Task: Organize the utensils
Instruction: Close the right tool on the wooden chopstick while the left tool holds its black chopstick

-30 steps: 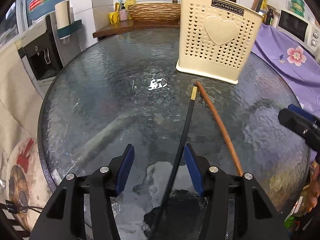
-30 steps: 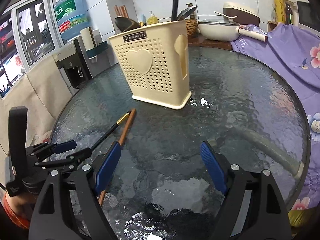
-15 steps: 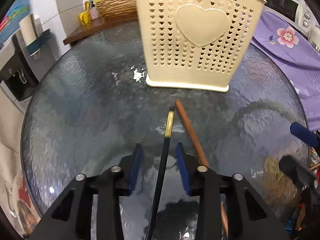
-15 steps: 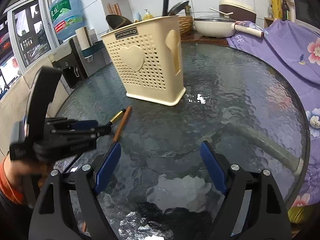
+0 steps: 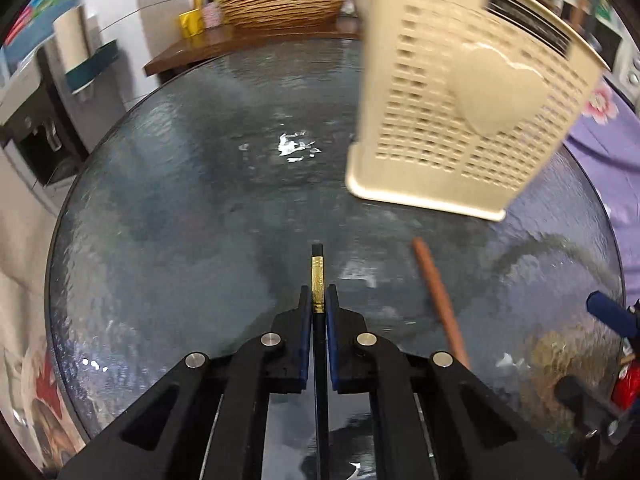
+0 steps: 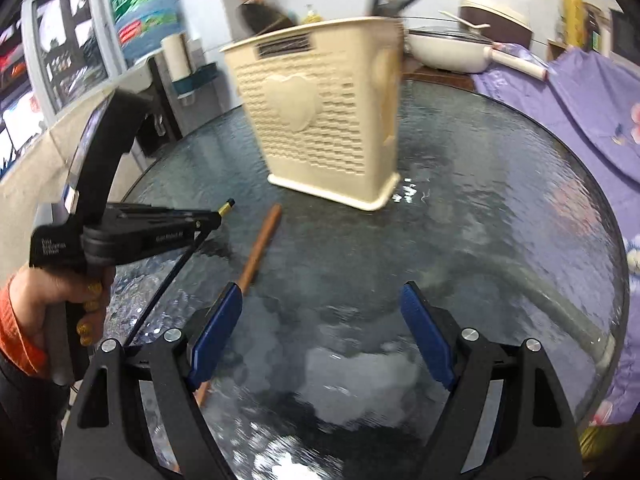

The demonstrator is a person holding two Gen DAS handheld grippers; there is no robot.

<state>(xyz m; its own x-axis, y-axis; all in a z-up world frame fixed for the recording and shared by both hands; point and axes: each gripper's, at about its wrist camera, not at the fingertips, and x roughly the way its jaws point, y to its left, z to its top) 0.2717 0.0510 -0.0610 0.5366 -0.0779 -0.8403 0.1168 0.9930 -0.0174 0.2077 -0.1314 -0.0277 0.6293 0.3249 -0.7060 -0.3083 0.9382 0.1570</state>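
Between my left tongs (image 5: 318, 300), black chopstick (image 5: 317, 276) pinched; right tongs (image 6: 320, 336) spread, empty. Brown chopstick (image 5: 438, 300) on worktop (image 5: 180, 220) beside, basket (image 5: 460, 120) ahead — both w/ stowing left.

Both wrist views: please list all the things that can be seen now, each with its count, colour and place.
black chopstick: one, black with gold band, clamped in the left tool, far end off the glass
brown chopstick: one, reddish brown, flat on the glass beside the black one
utensil holder: one, cream, perforated with a heart, upright on the table, utensils inside
table: one, round, dark textured glass
purple cloth: one, purple with flowers, right of the table
pan: one, white, on the counter behind
woven basket: one, tan, on the wooden counter
water bottle: one, blue, far left
left tool: black, blue pads, just closed on the black chopstick
right tool: black, blue pads, open, nothing between
hand: one, orange sleeve, grips the left tool's handle
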